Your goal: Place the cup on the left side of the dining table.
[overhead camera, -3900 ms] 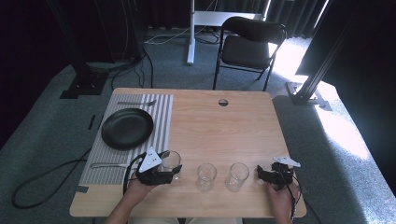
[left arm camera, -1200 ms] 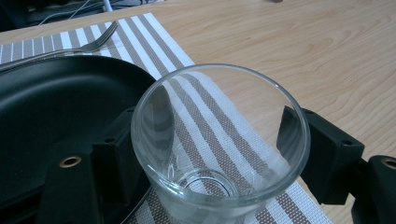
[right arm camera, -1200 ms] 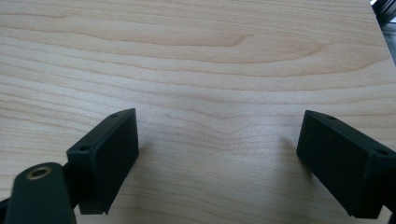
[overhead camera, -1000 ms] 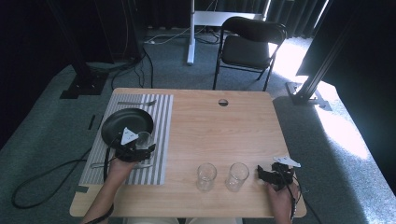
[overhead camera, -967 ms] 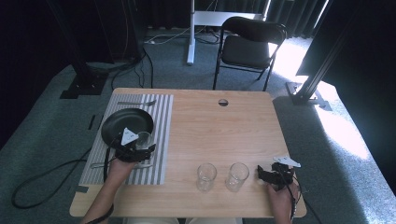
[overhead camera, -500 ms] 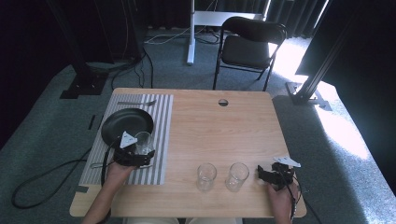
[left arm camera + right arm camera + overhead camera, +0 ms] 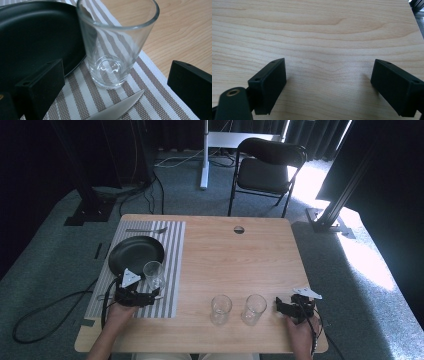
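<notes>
I have the left gripper (image 7: 150, 296) on the striped mat (image 7: 172, 270), at about 8 o'clock on the table (image 7: 250, 265). Its jaws have just been opening and now stand wide apart, released, with the glass (image 7: 153, 275) just ahead of them, standing upright and free of both pads. In the left gripper view the glass (image 7: 117, 42) rests on the mat (image 7: 155, 100), its base just beside the rim of the black plate (image 7: 32, 37) at its 9 o'clock; a serrated knife tip (image 7: 117, 110) lies on the mat at its 6 o'clock.

My right gripper (image 7: 281, 306) sits at about 5 o'clock on the table, jaws spread with bare wood (image 7: 317, 35) between them. Two more glasses (image 7: 220, 309) (image 7: 254, 309) stand side by side at 6 o'clock, well apart from the first, the nearer one just beside the right gripper.
</notes>
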A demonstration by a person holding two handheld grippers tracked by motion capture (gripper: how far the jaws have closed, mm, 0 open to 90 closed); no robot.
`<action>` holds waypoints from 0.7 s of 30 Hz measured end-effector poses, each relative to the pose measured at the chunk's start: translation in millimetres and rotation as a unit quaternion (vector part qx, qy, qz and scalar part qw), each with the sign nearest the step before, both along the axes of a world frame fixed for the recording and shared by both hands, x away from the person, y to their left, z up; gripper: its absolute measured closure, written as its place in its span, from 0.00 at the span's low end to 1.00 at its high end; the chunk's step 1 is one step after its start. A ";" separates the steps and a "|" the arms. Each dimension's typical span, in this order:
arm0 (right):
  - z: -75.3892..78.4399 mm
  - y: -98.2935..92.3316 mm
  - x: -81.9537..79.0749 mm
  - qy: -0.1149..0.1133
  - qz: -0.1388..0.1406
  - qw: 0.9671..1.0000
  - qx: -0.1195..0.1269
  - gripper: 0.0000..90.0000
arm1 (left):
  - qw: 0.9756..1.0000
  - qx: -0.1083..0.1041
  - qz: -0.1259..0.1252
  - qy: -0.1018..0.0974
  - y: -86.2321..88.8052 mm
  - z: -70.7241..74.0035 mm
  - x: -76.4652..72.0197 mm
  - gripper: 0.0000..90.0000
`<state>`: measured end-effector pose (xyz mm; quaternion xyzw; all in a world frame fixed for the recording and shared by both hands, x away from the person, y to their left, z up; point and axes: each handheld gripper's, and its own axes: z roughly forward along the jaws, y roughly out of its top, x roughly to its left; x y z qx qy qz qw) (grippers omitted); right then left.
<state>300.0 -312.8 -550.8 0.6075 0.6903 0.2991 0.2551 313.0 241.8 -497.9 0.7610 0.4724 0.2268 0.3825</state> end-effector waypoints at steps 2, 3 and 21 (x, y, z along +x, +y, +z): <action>0.0 0.0 0.0 0.000 0.000 1.000 0.000 0.14 | 1.000 -0.003 0.014 -0.004 3.4 -1.7 -4.0 0.02; 0.0 0.0 0.0 0.000 0.000 1.000 0.000 0.14 | 1.000 -0.001 0.021 -0.007 4.9 -2.7 -6.1 0.02; 0.1 0.2 -0.1 0.001 -0.001 1.000 0.001 0.14 | 0.996 0.007 0.083 0.012 42.4 -17.6 -32.6 0.02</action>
